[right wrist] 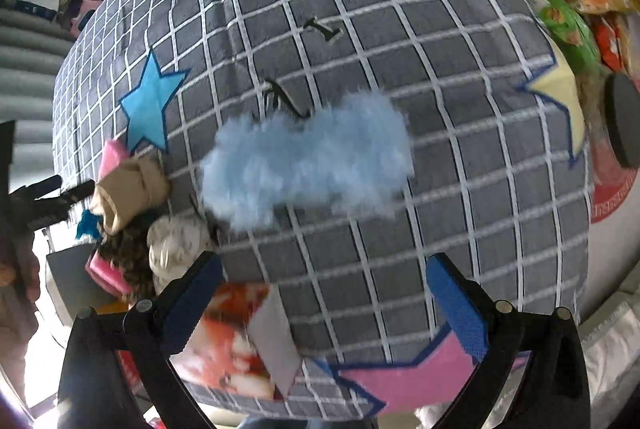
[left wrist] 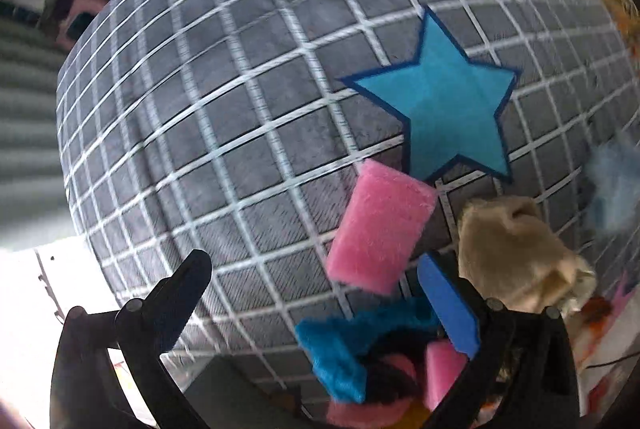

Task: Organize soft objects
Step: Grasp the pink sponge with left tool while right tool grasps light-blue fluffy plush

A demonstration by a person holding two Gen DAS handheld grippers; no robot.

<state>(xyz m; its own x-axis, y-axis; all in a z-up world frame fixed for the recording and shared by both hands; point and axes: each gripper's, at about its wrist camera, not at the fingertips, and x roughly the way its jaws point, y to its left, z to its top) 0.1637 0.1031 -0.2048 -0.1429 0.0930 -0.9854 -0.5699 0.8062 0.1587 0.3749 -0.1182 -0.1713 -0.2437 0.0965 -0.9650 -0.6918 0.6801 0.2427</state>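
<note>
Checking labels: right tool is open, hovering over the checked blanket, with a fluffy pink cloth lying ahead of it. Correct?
One error: the fluffy cloth is light blue, not pink, as the right wrist view shows. The rest holds: the right tool is open over the checked blanket, and the cloth lies ahead of it.

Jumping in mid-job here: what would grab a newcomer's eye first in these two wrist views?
The grey grid-patterned cover with its appliquéd stars fills both views, the blue star boldest ahead of the left gripper. In the right wrist view a fluffy light-blue piece lies mid-cover, ahead of the open right gripper. Near the cover's edge sits a cluster: a pink fuzzy block, a beige cloth and a teal furry piece.
</note>
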